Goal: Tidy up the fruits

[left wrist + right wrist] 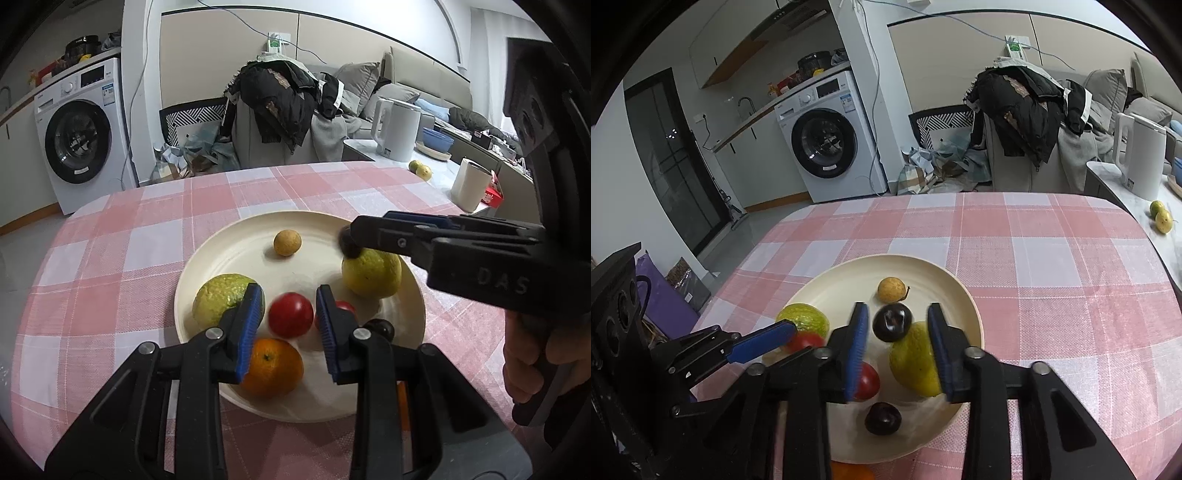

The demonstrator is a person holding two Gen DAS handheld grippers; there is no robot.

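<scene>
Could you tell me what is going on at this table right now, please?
A person is sorting fruit on a cream plate with two handheld grippers. The left gripper is open, its fingers on either side of a red tomato. The right gripper is open too, over a dark plum beside a yellow-green fruit. Nothing is gripped yet.

Assorted fruits (290, 315) on cream plate (236, 254)
</scene>
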